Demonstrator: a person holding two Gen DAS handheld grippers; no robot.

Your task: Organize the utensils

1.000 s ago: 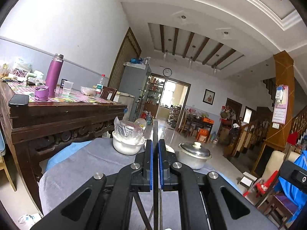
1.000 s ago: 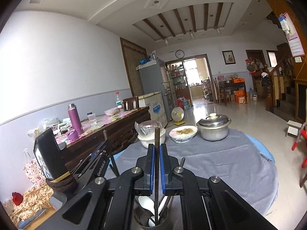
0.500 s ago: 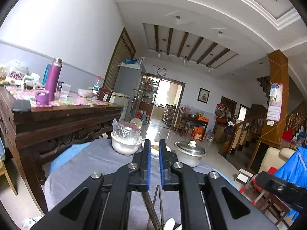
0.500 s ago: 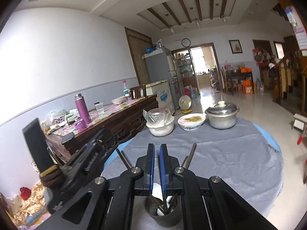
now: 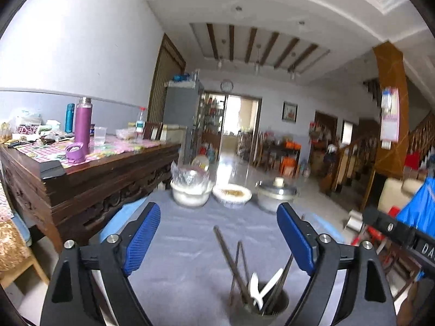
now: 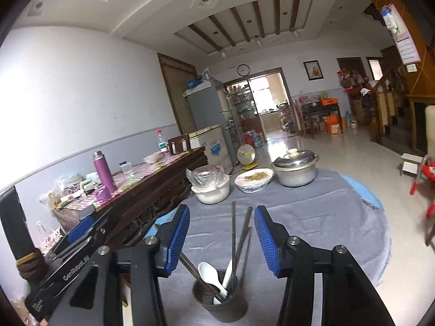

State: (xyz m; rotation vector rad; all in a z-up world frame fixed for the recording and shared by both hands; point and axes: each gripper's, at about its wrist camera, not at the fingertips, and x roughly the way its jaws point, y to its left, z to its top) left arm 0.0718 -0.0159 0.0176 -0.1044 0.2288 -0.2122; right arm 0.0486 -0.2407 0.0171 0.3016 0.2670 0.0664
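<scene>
Near the tabletop's (image 6: pixel 312 217) front edge, the cup (image 6: pixel 220 303) holds chopsticks (image 6: pixel 233 233) and white spoons (image 6: pixel 209 273). Both the left gripper (image 5: pixel 218 240) and right gripper (image 6: pixel 221 237) are opening, pinching nothing. Chopsticks look thin, stiff, slippery; better to take them mid-shaft. At the far edge stand bowls and a pot (image 6: pixel 295 167)

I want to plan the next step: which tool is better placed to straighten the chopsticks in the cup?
Probably the right tool: its opening blue pads flank the chopsticks above the cup.

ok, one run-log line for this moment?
left tool: opening, empty | right tool: opening, empty | chopsticks, spoon: in cup | cup: on grey cloth
</scene>
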